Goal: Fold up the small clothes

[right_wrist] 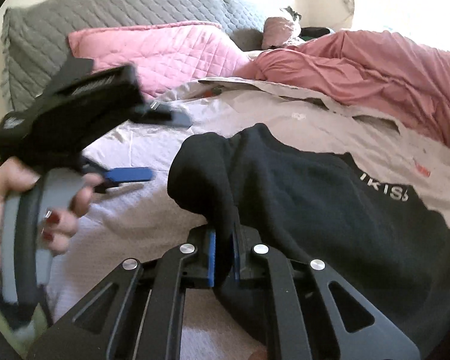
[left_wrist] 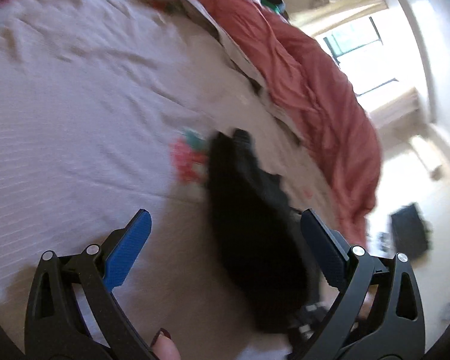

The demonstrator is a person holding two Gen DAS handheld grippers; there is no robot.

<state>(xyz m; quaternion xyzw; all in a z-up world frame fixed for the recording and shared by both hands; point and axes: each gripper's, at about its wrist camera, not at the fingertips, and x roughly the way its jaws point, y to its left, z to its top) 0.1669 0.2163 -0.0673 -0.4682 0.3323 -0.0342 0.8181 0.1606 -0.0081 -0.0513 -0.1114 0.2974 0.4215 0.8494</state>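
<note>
While the right gripper [right_wrist: 223, 258] pinches a bunched edge of the black garment [right_wrist: 300, 198], the left gripper [left_wrist: 225, 240] hangs beside it, jaws spread.

The garment lies on the pale bedsheet [left_wrist: 75, 120], gripped probably to lift a fold. Only the right wrist view shows the pinch and the garment's white lettering [right_wrist: 384, 190]; the left wrist view shows blurred dark cloth.

My left gripper [left_wrist: 225, 243] has matte black linkage arms with triangular cut-outs, round silver pivot screws and bright blue textured pads [left_wrist: 129, 252]; my right gripper [right_wrist: 224, 259] is built the same, black arms, four silver screw heads, blue pads edge-on; from the right wrist view the left tool shows a grey curved handle and a black boxy body; the hand [right_wrist: 30, 198] on it wears dark red nail polish.
</note>
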